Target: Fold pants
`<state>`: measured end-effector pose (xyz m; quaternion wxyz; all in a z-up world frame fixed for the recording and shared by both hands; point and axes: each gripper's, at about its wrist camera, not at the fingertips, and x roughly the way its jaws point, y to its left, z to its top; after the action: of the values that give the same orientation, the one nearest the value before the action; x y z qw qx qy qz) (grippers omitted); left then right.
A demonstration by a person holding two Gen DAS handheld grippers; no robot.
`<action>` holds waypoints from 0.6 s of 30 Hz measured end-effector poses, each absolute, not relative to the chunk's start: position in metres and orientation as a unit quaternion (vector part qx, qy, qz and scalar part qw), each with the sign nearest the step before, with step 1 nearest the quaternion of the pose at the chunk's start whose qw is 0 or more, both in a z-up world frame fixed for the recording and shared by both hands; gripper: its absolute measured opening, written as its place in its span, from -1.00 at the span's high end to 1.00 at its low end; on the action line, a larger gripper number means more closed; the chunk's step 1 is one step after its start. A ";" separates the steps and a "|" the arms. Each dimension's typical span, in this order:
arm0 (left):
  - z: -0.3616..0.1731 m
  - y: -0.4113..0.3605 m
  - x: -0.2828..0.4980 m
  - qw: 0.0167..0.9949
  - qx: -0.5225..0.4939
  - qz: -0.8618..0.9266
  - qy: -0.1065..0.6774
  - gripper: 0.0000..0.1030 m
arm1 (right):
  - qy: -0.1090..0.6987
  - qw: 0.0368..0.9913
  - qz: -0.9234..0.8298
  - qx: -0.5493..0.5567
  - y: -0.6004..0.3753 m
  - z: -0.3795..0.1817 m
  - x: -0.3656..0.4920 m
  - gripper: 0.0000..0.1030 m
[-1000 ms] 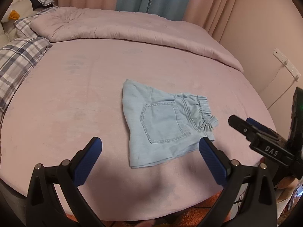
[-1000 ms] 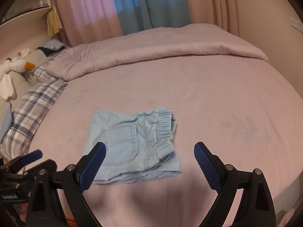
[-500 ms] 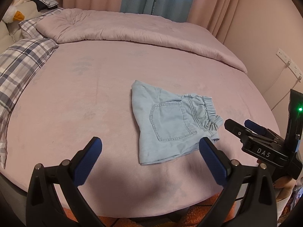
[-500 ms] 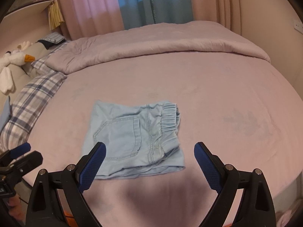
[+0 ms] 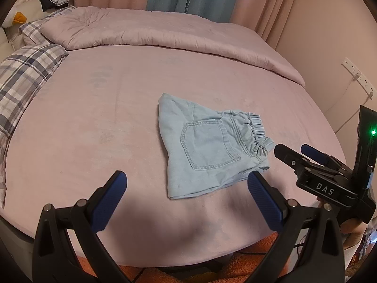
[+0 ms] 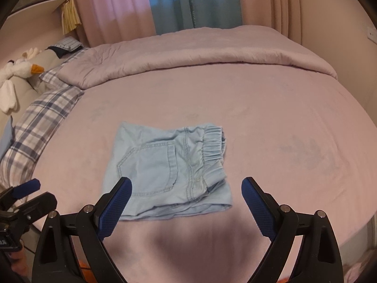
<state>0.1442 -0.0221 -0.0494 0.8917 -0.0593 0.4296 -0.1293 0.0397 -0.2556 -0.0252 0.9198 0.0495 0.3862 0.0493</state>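
Hovering both spread-jawed, empty grippers, left gripper (image 5: 186, 188) and right gripper (image 6: 186, 194), near the folded pants (image 6: 169, 162); folding looks finished, so next I withdraw.

Each gripper has black arms, round silver screws and bumpy blue pads. The left gripper (image 5: 186, 184) fills the bottom of its frame. At the right edge, the right gripper (image 5: 297, 151) shows white letters "DAS" and a green light.

A home bedroom: pink bed (image 5: 94, 122), plaid pillow (image 5: 26, 75), drawn curtains (image 6: 165, 4).
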 end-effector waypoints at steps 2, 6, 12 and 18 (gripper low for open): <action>-0.051 -0.025 0.143 0.887 -0.062 -0.137 0.437 -0.99 | 0.387 0.920 0.050 0.049 -0.255 -0.026 0.039 -0.82; -0.052 -0.031 0.140 0.884 -0.055 -0.146 0.440 -0.99 | 0.386 0.920 0.048 0.047 -0.255 -0.025 0.038 -0.82; -0.050 -0.034 0.138 0.887 -0.050 -0.146 0.435 -0.99 | 0.385 0.920 0.046 0.047 -0.255 -0.025 0.036 -0.82; -0.050 -0.030 0.136 0.891 -0.042 -0.137 0.431 -0.99 | 0.385 0.921 0.040 0.046 -0.257 -0.025 0.036 -0.82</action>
<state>0.1362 -0.0304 -0.0498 0.8909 -0.0417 0.4312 -0.1365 0.0356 -0.2568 -0.0250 0.9210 0.0462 0.3847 0.0397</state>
